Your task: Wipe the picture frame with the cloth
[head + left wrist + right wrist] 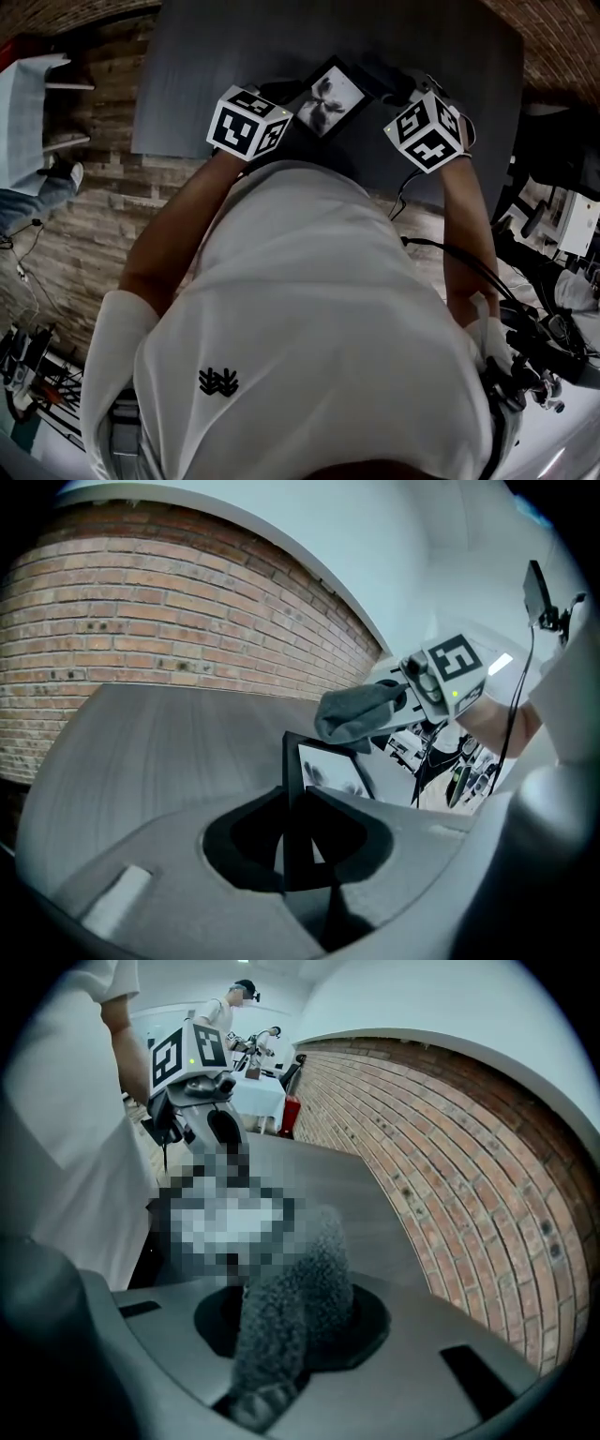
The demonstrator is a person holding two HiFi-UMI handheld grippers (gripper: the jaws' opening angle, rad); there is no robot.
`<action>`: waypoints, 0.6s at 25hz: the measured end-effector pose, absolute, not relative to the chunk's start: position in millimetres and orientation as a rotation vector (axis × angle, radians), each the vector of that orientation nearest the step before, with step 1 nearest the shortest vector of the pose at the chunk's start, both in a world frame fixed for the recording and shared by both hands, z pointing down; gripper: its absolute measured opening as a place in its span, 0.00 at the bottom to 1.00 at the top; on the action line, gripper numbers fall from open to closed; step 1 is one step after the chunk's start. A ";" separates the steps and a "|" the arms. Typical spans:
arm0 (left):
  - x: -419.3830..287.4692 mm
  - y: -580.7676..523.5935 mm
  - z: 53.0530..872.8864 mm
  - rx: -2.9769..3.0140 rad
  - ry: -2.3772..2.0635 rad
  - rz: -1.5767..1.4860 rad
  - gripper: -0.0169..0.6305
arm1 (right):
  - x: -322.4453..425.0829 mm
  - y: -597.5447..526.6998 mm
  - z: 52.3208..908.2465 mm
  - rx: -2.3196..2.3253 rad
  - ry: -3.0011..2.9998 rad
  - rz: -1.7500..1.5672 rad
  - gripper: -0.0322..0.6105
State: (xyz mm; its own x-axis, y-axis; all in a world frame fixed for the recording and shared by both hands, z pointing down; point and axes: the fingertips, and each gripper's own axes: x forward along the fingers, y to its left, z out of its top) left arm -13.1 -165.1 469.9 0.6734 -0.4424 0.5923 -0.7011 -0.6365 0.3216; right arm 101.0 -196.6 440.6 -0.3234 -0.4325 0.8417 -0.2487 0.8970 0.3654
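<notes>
A black picture frame (328, 98) with a pale print in it is held tilted above the grey table (206, 66). My left gripper (300, 841) is shut on the frame's near edge (292, 799), and its marker cube (248, 122) shows left of the frame. The right gripper (286, 1335) is shut on a grey fuzzy cloth (295, 1297). That cloth (361, 714) bunches against the frame's upper right corner. In the right gripper view the frame (225, 1222) lies under a mosaic patch just beyond the cloth.
A brick wall (169, 621) stands behind the table. Pale stone floor (84, 225) lies to the left. A white bench with cables and gear (553, 347) is at the right. Another person (230, 1002) stands far back.
</notes>
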 end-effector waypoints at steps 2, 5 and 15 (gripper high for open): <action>-14.7 -170.0 469.8 2.344 -0.884 0.630 0.14 | 106.6 -196.2 440.1 0.516 -1.915 -0.194 0.19; -15.6 -178.3 469.0 2.333 -0.886 0.618 0.14 | 115.9 -197.4 439.3 0.540 -1.905 -0.180 0.19; -10.9 -191.6 471.9 2.299 -0.907 0.595 0.14 | 131.7 -183.7 441.3 0.587 -1.901 -0.145 0.19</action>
